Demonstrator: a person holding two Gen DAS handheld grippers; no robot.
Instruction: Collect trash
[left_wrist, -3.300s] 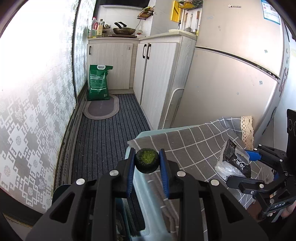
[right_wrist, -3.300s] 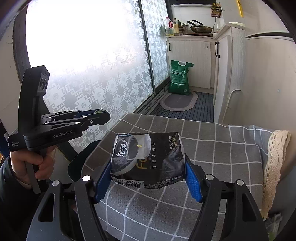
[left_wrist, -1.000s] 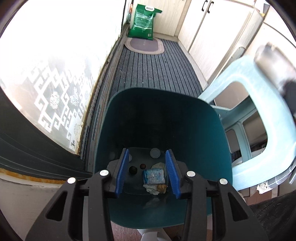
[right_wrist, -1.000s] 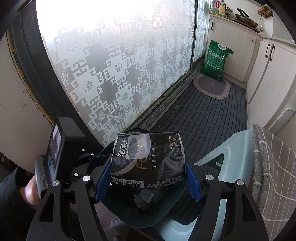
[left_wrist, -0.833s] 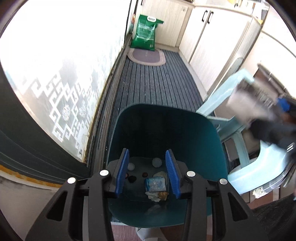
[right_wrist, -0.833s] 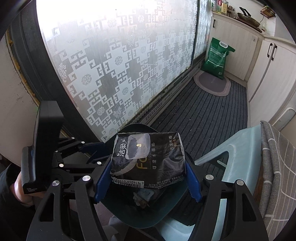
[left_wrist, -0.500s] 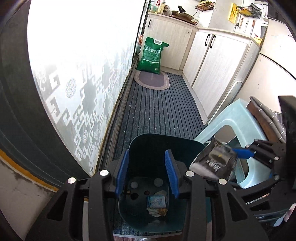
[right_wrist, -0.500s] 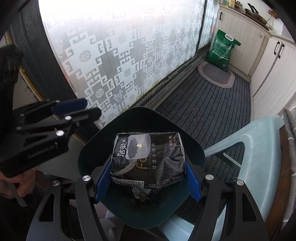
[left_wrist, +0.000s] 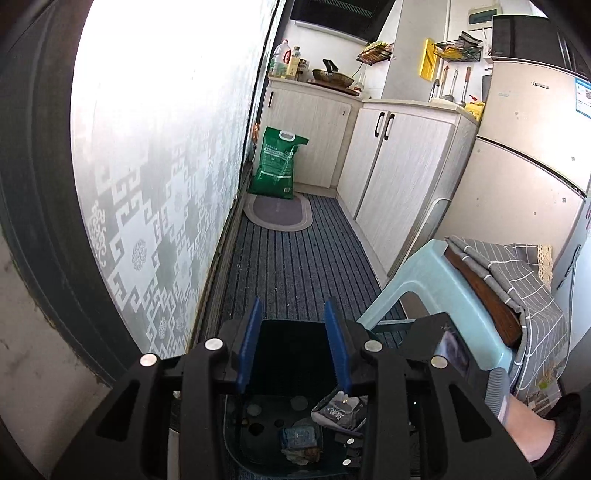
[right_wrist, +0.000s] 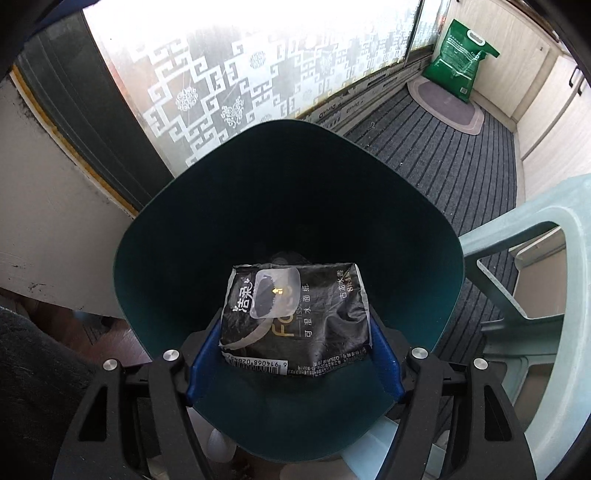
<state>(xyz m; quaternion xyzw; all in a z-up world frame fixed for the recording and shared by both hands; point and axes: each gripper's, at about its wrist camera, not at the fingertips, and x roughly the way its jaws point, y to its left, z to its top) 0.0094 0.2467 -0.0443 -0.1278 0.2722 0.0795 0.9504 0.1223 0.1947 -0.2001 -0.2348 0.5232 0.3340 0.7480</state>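
Black wrapper (right_wrist: 295, 325) (bin (right_wrist: 166, 236) floor hidden)

A green plastic sack (left_wrist: 277, 164) stands at the far cabinets beside an oval grey mat (left_wrist: 277, 213). A pale blue plastic stool (left_wrist: 441, 291), near right, carries a grey checked cloth (left_wrist: 517, 269).

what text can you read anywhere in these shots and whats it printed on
"洁柔", "可湿水面纸", "古龙水香": black tissue packet in the right claw, over the teal bin.
"6 914068 020": barcode digits on the packet's lower edge; the rest is unclear.
Green sack, fridge sticker: print too small to read.
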